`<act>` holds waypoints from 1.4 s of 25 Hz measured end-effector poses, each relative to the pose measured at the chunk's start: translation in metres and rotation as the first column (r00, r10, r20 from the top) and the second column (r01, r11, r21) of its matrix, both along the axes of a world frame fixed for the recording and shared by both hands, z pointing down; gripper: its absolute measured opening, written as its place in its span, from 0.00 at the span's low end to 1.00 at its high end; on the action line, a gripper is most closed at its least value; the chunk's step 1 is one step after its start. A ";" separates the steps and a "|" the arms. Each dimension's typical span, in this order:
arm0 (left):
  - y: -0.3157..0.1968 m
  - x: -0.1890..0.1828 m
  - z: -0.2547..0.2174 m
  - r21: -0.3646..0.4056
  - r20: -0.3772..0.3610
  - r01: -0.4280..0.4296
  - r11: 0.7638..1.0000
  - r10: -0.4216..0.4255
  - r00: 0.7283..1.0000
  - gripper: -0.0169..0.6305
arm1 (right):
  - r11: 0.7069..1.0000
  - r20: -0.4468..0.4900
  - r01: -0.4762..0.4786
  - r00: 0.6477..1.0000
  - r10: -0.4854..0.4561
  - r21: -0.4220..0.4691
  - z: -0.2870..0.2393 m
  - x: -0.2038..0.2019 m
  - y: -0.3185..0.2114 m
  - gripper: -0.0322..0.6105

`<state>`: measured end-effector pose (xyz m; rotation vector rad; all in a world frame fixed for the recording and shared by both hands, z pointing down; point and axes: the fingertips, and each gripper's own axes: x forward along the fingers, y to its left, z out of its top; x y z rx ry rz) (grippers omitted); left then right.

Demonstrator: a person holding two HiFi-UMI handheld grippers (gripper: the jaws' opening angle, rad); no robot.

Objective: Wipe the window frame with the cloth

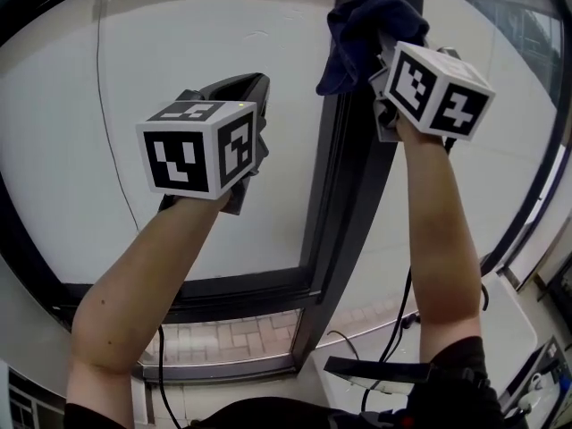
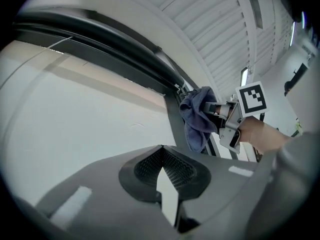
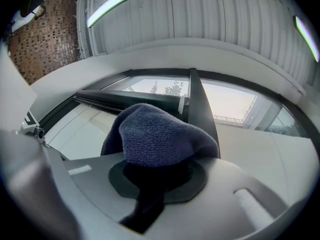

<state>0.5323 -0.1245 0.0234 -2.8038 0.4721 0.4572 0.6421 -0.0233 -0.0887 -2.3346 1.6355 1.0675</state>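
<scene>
A dark blue cloth (image 1: 362, 36) is bunched against the black upright window frame (image 1: 344, 177) near its top. My right gripper (image 1: 386, 54) is shut on the cloth (image 3: 157, 136), which bulges out past the jaws toward the frame bar (image 3: 200, 106). My left gripper (image 1: 239, 92) hovers in front of the white pane to the left of the frame, its jaws shut with nothing between them. In the left gripper view the cloth (image 2: 197, 116) hangs on the frame (image 2: 175, 111) with the right gripper (image 2: 220, 116) behind it.
The frame's lower horizontal bar (image 1: 241, 289) runs below my arms, with brick paving (image 1: 232, 333) seen through the glass under it. A thin cable (image 1: 105, 123) hangs over the left pane. A white slatted ceiling (image 3: 210, 9) with light strips lies overhead.
</scene>
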 end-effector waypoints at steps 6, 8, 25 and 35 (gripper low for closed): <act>0.005 0.002 0.032 -0.020 0.010 -0.002 1.000 0.002 1.000 0.02 | 1.000 0.018 0.014 1.000 -0.014 -0.012 0.030 0.002 0.000 0.13; 0.009 0.003 0.040 -0.020 0.013 -0.009 1.000 0.009 1.000 0.02 | 1.000 0.024 0.019 1.000 -0.018 -0.018 0.040 0.002 0.000 0.13; 0.023 0.014 0.100 -0.035 0.054 -0.018 0.999 0.020 0.998 0.02 | 0.996 0.048 0.058 0.997 -0.055 -0.064 0.106 0.008 0.001 0.13; 0.021 0.021 0.123 -0.052 0.064 -0.026 0.998 0.030 0.998 0.02 | 0.994 0.079 0.066 0.995 -0.059 -0.090 0.150 0.015 0.002 0.13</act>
